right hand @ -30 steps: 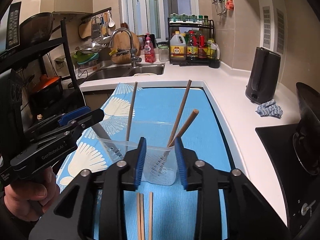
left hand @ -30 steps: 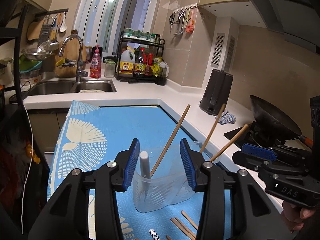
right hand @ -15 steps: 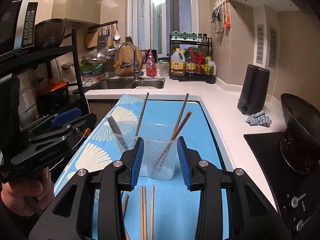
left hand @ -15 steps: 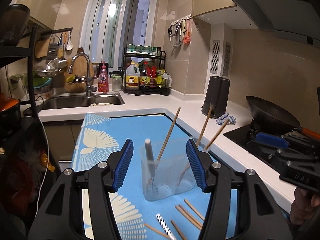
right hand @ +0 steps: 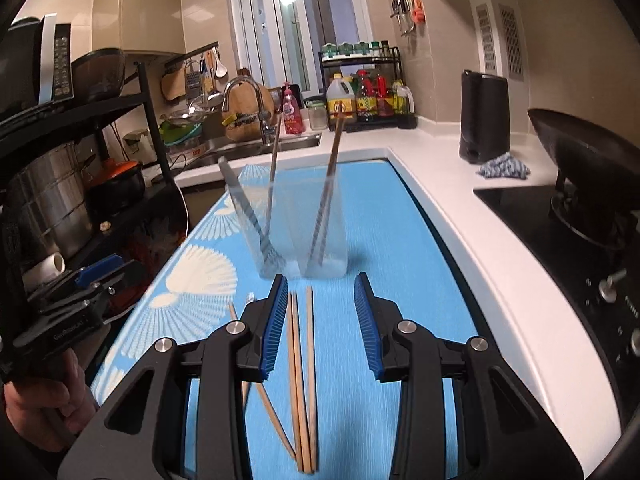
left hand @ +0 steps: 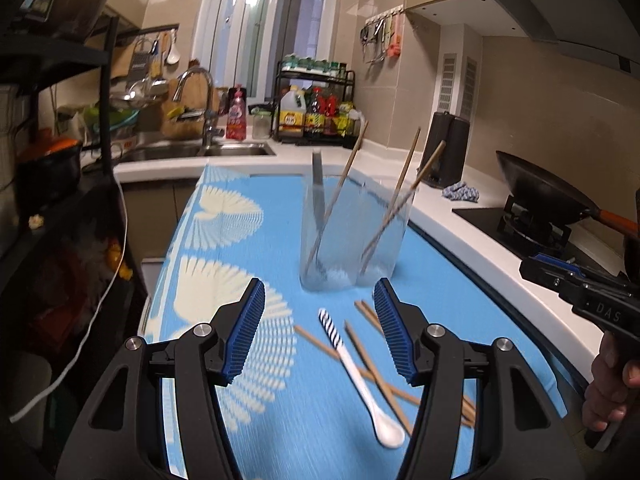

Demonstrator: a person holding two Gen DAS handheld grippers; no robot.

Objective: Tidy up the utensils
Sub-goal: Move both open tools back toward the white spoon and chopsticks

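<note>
Left wrist view showed the left hand-held gripper (left hand: 319, 330) with its jaws apart and empty, above a white spoon (left hand: 362, 380) with a striped handle that lay among loose wooden chopsticks (left hand: 374, 364) on the blue patterned mat (left hand: 240, 240) covering the worktop. A clear plastic holder (left hand: 354, 240) stood upright just beyond them on the mat, already carrying several chopsticks and one grey-handled utensil, blurred and hard to name. The right wrist view put the right hand-held gripper (right hand: 321, 322) over three chopsticks (right hand: 302, 368) lying side by side; its jaws stood apart with nothing pressed between them, the sticks lying on the mat below.

By my judgement the sorting was partly done, and the step in hand was the reach for the next loose piece. The next move would call for lowering one gripper until its pads straddled a single stick or the spoon handle, closing on it, then lifting and dropping it upright into the holder. Crossed sticks near the spoon might drag along.

Readable writing was scarce: "DAS" on the right gripper's body (left hand: 600, 308) in the left view, and what looked like "GenRobot.AI" on the left gripper's body (right hand: 68, 328) in the right view. Bottle labels on the far rack (right hand: 364, 92) were too small to read.
</note>
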